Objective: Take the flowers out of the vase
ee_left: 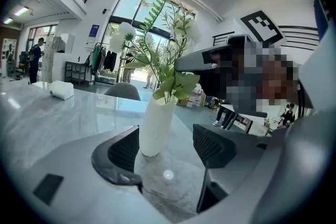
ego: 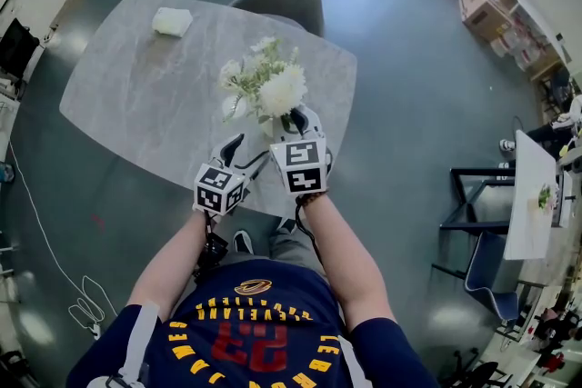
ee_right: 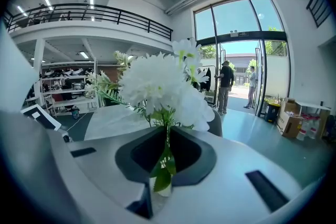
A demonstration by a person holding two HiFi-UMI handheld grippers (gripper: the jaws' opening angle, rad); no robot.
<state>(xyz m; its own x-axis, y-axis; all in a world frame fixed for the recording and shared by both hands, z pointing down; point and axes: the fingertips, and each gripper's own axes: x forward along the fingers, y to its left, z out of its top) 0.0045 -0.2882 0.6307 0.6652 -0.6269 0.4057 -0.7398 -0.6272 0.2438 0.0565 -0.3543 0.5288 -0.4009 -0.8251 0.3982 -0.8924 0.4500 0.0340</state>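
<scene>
on the tabletop [ego: 136, 95], bracketing the upright white vase [ee_left: 155, 126] with the left tool [ee_left: 168, 140] spread wide, likely to steady it, and pinching the flowers [ego: 270, 86], seated in that vase, by their stems in the right tool [ee_right: 165, 140] for the lift.

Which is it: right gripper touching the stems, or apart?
Touching. The right gripper view shows the right gripper closed on the stems, its pads pressing them from both sides.
</scene>
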